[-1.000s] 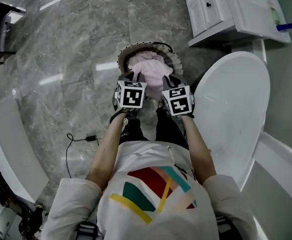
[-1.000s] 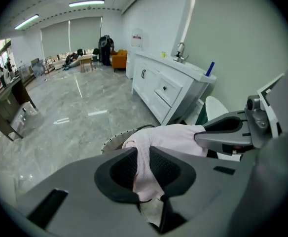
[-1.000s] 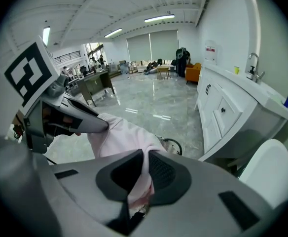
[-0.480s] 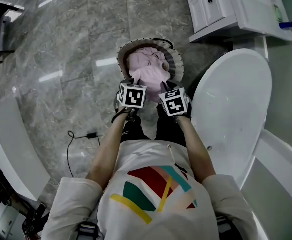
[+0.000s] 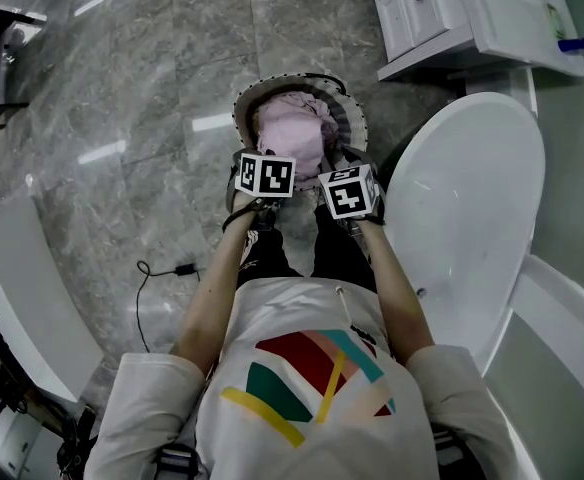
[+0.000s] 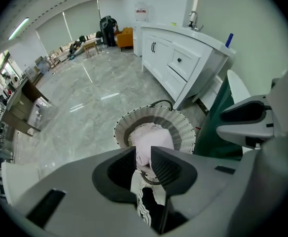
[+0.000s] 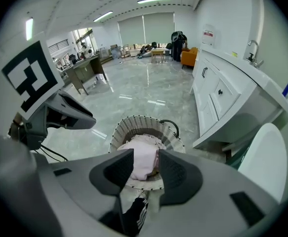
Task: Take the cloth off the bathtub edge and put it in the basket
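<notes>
Grey marble floor (image 5: 122,88) fills the left of what we see from the head view, with a white curved rim (image 5: 22,278) at the far left and a thin black cable (image 5: 157,278) lying loose on the floor beside it. Moving right, we come to the round woven basket (image 5: 240,111), which stands on the floor just ahead of our knees. The pink cloth (image 5: 290,128) lies bunched inside it, below the rim. Our left gripper (image 6: 143,152) points steeply down at the near side of the basket. Its fingers (image 6: 164,169) have just been opening and stand a narrow gap apart. We see the cloth through that gap, lying in the basket, and we cannot make out either pad pressing on it. Just beside it, our right gripper (image 7: 146,159) points down the same way. Its fingers (image 7: 112,174) have also just been opening and stand noticeably wider, with the cloth showing beyond them in the basket and free of both pads. The two marker cubes sit side by side, close but apart. Right of the basket is the closed white toilet lid (image 5: 472,208). Beyond it, in the upper right, stands a white cabinet (image 5: 422,13) with dark knobs, and a small blue thing (image 5: 580,44) rests at the far right edge.
</notes>
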{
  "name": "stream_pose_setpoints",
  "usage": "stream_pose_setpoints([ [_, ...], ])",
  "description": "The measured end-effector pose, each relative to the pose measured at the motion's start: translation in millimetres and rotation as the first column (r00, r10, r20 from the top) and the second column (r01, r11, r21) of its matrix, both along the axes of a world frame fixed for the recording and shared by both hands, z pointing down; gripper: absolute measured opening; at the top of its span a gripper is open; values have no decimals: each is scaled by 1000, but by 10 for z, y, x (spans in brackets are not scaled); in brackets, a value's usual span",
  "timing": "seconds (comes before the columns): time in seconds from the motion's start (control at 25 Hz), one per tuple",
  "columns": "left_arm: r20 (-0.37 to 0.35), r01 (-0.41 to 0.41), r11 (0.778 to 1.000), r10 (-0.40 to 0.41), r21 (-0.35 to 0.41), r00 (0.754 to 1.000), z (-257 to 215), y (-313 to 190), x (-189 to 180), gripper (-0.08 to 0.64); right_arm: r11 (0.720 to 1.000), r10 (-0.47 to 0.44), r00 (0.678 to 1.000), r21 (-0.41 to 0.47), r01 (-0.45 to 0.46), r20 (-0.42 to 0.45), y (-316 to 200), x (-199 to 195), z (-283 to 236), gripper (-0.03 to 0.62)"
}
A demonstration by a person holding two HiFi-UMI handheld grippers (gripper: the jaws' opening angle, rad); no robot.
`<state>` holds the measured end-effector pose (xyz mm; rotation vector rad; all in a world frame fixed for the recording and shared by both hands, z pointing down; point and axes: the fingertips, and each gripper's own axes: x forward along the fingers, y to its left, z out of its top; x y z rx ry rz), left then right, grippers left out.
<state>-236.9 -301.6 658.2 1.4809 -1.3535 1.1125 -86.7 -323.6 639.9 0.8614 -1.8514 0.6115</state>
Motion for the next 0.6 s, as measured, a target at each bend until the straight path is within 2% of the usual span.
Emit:
stream_pose_setpoints([
  [0.6,-98,22,1000,-22,2,995,-123,41,108,88,999,36,999,-31,-35,35,79,-30,-13,152],
])
